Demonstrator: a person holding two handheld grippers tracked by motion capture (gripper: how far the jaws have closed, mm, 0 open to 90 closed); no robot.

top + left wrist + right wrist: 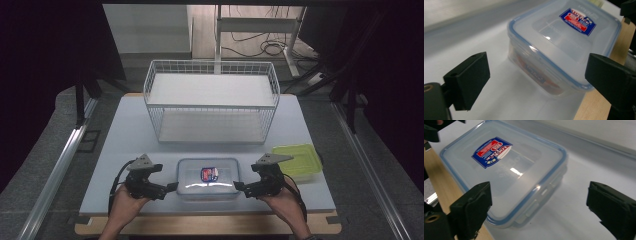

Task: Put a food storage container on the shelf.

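Wire basket (211, 102) behind box (208, 178); green lid (297, 159) beside.

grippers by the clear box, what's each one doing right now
Left gripper: open, holding nothing, beside the clear lidded box.
Right gripper: open, holding nothing, at the box's other side.

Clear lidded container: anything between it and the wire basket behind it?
Nothing. In the high view the stretch of white table between the clear lidded container and the wire basket is bare.
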